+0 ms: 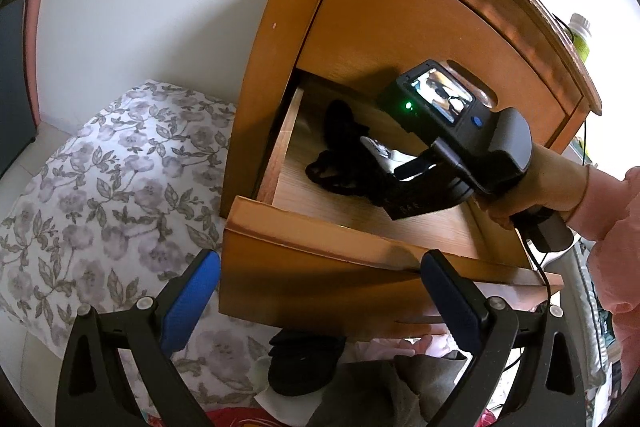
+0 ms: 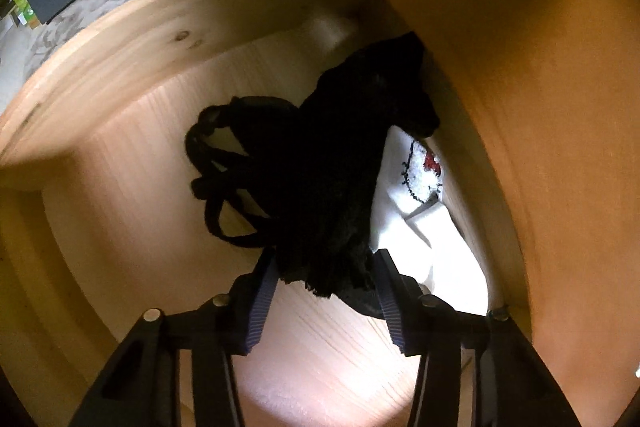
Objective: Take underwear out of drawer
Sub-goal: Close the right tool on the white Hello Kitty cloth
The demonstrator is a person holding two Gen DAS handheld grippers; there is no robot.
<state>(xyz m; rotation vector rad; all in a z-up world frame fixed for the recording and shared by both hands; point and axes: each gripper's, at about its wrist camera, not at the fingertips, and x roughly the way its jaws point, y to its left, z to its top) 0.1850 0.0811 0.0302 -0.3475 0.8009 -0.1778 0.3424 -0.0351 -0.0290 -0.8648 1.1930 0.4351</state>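
Right wrist view: right hand-held gripper (image 2: 326,273) pinches 1 black lacy underwear (image 2: 332,163) inside the pale wooden drawer (image 2: 132,47), 1 white garment (image 2: 404,207) at 3 o'clock; left hand-held gripper (image 1: 316,301) gapes, holding nothing.

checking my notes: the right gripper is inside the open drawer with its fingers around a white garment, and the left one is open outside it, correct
Not quite: the garment between the right gripper fingers is the black underwear, not the white garment lying beside it, as the right wrist view shows. The rest holds: the drawer is open, and the left gripper is open outside it.
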